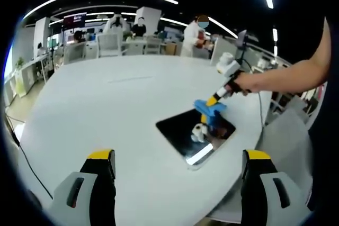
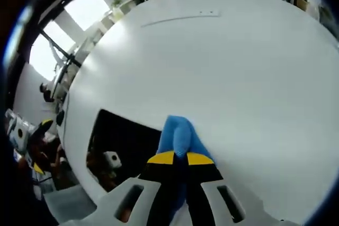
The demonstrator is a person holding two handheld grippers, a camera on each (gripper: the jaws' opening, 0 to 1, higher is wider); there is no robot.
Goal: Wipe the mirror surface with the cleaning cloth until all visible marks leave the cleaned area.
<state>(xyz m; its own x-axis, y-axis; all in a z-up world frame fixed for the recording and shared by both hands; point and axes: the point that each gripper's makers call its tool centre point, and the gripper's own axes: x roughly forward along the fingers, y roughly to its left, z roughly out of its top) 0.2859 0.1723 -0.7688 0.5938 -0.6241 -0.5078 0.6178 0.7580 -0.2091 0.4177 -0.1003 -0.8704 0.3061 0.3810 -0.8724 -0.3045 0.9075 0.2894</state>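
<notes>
A large white round table [image 1: 106, 109] carries the work, with office desks, chairs and a few people [image 1: 197, 35] far behind it. The mirror [image 1: 195, 133] lies flat near the table's right near edge, a dark rectangle whose long axis runs from the near right toward the far left; it reflects a strip of ceiling light at its near corner. Nothing stands between the grippers and the mirror. The right gripper [image 1: 212, 107], held by a person's hand [image 1: 249, 83], reaches down from the right with its jaws closed tight on the blue cleaning cloth [image 2: 177, 136], which is pressed at the mirror's far right edge. The left gripper [image 1: 177, 181] hangs back over the near table, jaws spread wide and holding nothing.
</notes>
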